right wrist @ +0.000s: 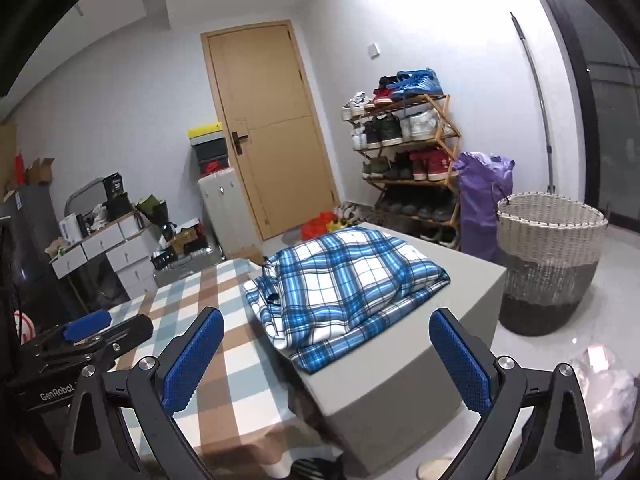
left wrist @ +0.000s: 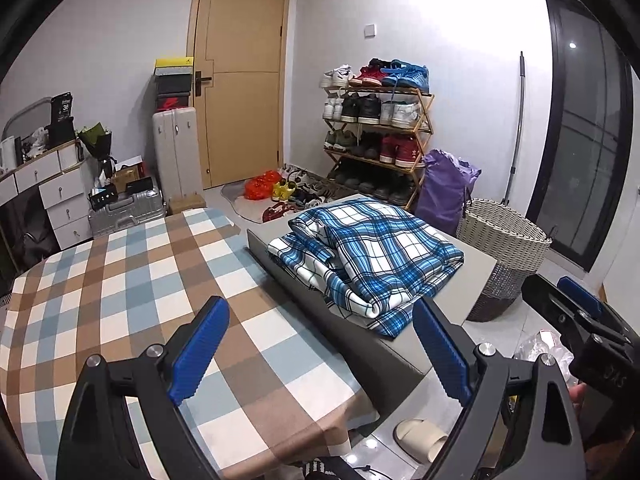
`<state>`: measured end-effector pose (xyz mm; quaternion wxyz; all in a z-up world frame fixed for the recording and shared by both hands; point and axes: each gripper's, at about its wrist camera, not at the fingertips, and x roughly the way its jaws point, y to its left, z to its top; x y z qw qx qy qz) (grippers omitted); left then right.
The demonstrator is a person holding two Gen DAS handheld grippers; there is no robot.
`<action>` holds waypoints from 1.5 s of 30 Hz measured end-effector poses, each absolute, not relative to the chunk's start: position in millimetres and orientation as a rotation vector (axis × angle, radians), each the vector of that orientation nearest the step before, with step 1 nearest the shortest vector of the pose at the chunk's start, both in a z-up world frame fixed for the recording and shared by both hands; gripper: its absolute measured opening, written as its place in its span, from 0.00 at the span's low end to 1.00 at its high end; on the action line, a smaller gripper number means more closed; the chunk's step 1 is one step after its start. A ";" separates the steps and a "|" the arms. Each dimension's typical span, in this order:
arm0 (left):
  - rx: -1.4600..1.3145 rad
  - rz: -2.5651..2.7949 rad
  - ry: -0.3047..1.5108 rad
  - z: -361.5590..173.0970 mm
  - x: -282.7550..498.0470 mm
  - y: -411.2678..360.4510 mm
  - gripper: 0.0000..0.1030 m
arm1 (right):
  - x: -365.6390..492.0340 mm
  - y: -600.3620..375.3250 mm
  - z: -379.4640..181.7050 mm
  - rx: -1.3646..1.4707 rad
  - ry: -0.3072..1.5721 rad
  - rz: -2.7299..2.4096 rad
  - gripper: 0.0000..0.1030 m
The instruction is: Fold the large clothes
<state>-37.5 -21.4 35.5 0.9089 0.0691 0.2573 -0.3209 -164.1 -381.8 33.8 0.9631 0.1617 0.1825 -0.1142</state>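
1. Blue ribbed pads [left wrist: 198, 350] of the left gripper [left wrist: 320, 354] fill the bottom of its own view; its jaws stand wide with nothing between them, above the checked bedspread [left wrist: 132, 272].
2. Beside it, the right gripper [right wrist: 326, 360] also has its jaws spread wide and empty, pointed toward the near corner of the grey worktop [right wrist: 404, 364].
3. Just beyond both grippers, the blue plaid cloth [left wrist: 372, 256] lies on that worktop in a loose, partly folded heap, with a rolled edge and a flat corner reaching toward the near rim.
4. Judged by its drape and creases, the cloth is soft, limp and fairly light, but bulky; it will sag and slide out of shape once lifted, and is in no way fragile.
5. A sensible hold is probably one corner or hem in each gripper, well apart, pinching a single layer at the near flat edge, not the thick roll.
6. Further off stand a woven basket [right wrist: 550, 256], a shoe rack [left wrist: 380, 136] and a door [left wrist: 240, 76].
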 end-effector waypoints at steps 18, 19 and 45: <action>0.147 -0.664 0.514 34.6 -43.6 -24.6 0.88 | -174.3 -384.3 36.7 0.338 0.345 -0.233 1.00; 0.148 -0.666 0.515 34.4 -43.7 -24.2 0.88 | -174.4 -384.3 36.8 0.339 0.346 -0.233 1.00; 0.161 -0.687 0.535 31.8 -43.9 -28.6 0.88 | -178.4 -386.0 34.9 0.351 0.344 -0.236 1.00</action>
